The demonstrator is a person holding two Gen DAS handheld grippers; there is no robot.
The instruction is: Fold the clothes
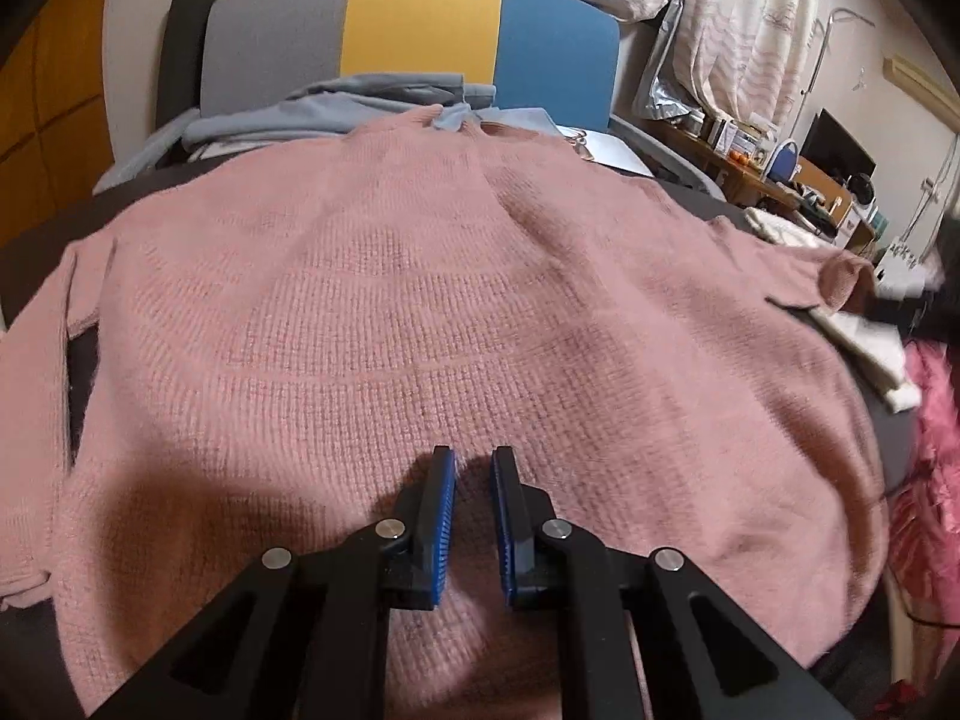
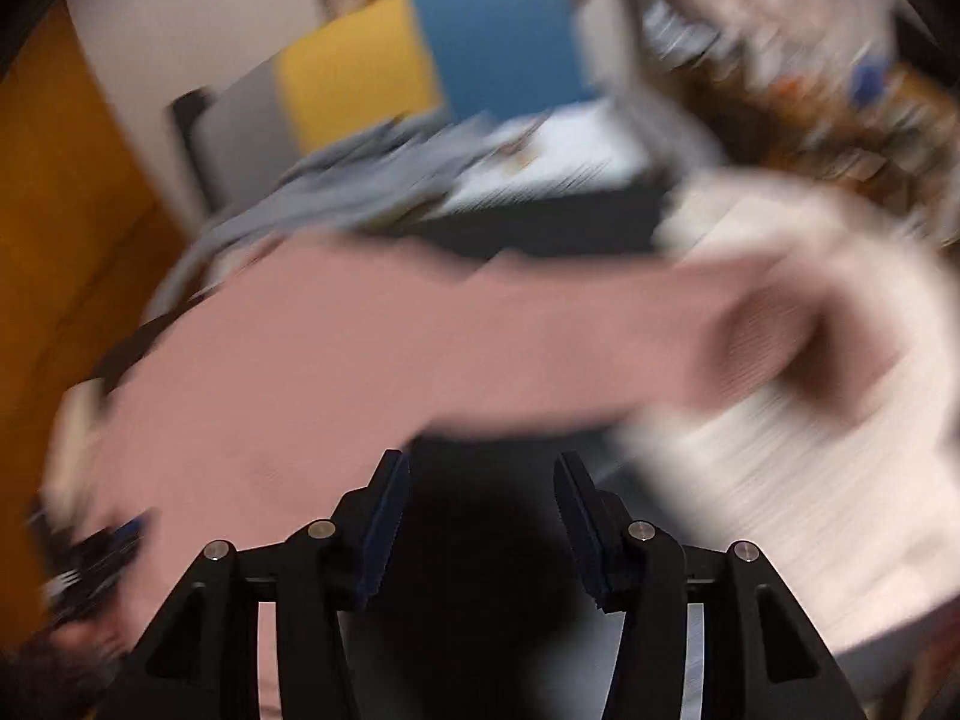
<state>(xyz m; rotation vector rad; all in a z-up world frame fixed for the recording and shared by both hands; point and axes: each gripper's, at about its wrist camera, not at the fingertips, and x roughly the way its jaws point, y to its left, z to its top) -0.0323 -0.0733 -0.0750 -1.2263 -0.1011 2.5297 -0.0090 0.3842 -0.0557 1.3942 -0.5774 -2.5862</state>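
A pink knitted sweater (image 1: 456, 312) lies spread flat over a dark surface (image 1: 36, 252), filling most of the left wrist view, its neckline toward 12 o'clock and a sleeve running down the edge at 9 o'clock. The left gripper (image 1: 474, 462) hovers low over the sweater's lower body at 6 o'clock, its blue-padded fingers (image 1: 444, 516) parted by a narrow gap with only knit showing between them; it clasps nothing. Beyond the neckline, crumpled grey-blue clothes (image 1: 336, 114) sit against a chair back (image 1: 420, 30) striped grey, yellow and blue. At 3 o'clock a sleeve cuff (image 1: 846, 279) rests beside white fabric (image 1: 870, 354). The right wrist view is heavily motion-blurred: the right gripper (image 2: 480, 468) has its fingers spread wide and empty over a dark patch, with a pink sleeve (image 2: 480, 336) stretching across from 9 toward 3 o'clock, where it overlies a pale, whitish garment (image 2: 810, 480).
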